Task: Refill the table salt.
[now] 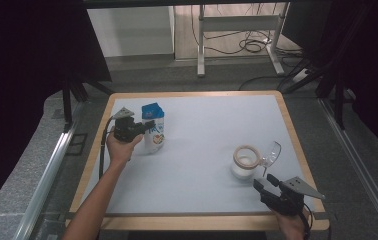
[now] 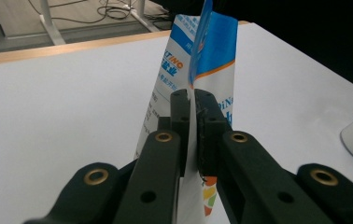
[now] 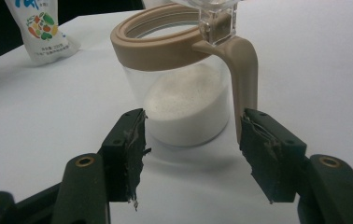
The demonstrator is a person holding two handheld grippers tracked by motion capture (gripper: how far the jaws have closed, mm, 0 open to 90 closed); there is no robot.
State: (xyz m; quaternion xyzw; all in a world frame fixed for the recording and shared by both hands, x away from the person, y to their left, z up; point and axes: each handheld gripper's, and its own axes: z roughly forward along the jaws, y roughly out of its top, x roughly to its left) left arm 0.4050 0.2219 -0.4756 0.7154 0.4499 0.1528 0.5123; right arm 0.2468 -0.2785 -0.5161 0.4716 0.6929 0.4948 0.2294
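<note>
A white and blue bag (image 1: 154,130) stands upright at the left of the white table (image 1: 202,125). My left gripper (image 1: 148,124) is shut on the bag's edge; in the left gripper view the bag (image 2: 198,60) is pinched between the jaws of that gripper (image 2: 192,98). At the right stands a clear jar (image 1: 245,161) with a tan rim, a tan handle and its clear lid (image 1: 273,152) flipped open. It holds white powder (image 3: 186,105). My right gripper (image 1: 265,184) is open just short of the jar (image 3: 184,79), its jaws (image 3: 191,135) level with the jar's base.
The table has a wooden rim (image 1: 192,93). A grey floor, a metal desk frame (image 1: 237,30) and cables (image 1: 249,45) lie beyond the far edge. Dark curtains hang at both sides.
</note>
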